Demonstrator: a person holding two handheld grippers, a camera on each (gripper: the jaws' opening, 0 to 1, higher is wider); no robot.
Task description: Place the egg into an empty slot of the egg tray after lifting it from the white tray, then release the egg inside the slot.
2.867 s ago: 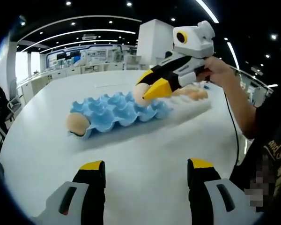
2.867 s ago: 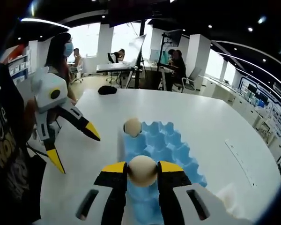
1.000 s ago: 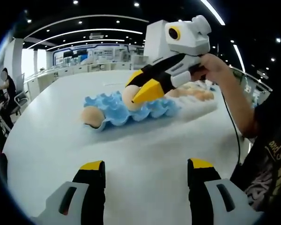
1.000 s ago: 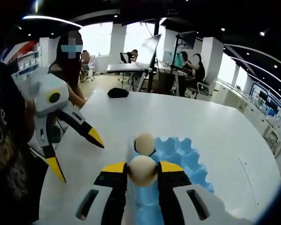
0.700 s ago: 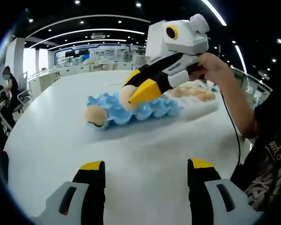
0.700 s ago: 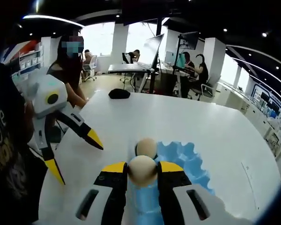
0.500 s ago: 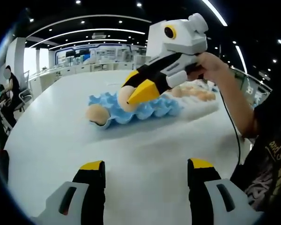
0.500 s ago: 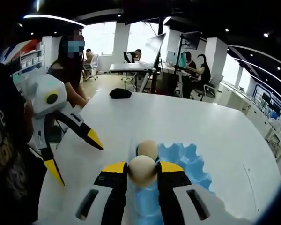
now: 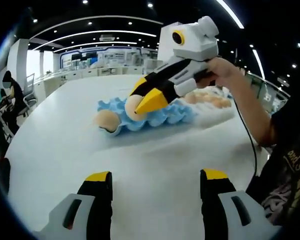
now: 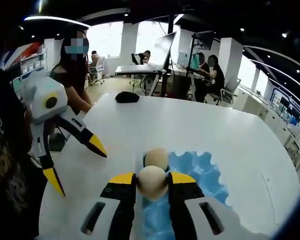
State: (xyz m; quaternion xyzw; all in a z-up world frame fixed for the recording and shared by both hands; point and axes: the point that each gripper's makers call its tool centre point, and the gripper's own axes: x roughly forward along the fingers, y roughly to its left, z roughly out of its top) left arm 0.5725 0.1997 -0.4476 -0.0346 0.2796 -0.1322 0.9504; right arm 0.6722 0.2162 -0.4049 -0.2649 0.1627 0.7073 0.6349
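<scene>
White table (image 9: 55, 145), right gripper (image 10: 152, 185) jaws grasping egg (image 10: 152, 182) seemingly above blue egg tray (image 10: 200, 175), left gripper (image 9: 152, 182) jaws spread

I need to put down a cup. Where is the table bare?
The round white table is bare between the left gripper and the blue egg tray. Crowded: around that tray, under the right gripper.

Bright ceiling lights, soft blur, warped edges
</scene>
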